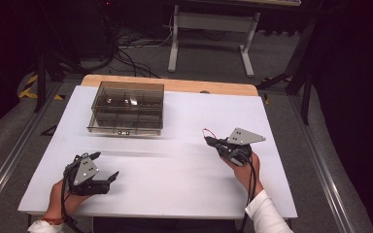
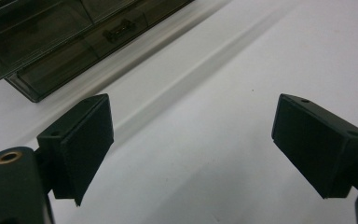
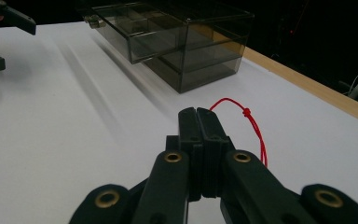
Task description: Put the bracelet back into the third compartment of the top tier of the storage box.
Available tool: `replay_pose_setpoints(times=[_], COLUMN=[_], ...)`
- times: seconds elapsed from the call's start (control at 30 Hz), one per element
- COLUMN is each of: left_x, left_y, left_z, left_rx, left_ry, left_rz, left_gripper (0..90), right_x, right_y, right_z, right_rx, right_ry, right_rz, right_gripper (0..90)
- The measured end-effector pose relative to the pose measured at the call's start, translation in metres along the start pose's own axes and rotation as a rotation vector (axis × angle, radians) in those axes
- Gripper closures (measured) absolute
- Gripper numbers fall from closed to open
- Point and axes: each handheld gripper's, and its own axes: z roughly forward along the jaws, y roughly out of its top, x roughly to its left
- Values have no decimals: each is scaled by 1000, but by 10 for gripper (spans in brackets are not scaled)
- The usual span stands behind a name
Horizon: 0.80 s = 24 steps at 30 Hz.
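Right gripper view: red string (image 3: 254, 128) partly hidden behind closed right gripper (image 3: 199, 116).

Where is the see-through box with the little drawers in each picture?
High view: the smoky clear drawer box sits at the far left of the white table.
Left gripper view: top left corner, beyond the open jaws.
Right gripper view: top middle, one drawer pulled partly out.
Shared landmark: the white table under the box.
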Motion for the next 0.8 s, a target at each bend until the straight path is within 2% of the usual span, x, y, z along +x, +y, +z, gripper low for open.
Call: replay_pose_setpoints(times=[0.2, 0.53, 0.8], left_x=[0, 0, 0], left_y=[0, 0, 0], left_z=[0, -1, -1], left_rx=[0, -3, 0], left_ry=[-2, -1, 2], left_rz=[1, 2, 6], left_gripper=[134, 132, 132], right_x=[2, 12, 16], right_y=[11, 27, 45], right_z=[3, 21, 38], right_rx=[-13, -17, -34], right_ry=[5, 36, 61], right_rz=[-23, -58, -65], right_gripper=[900, 900, 900])
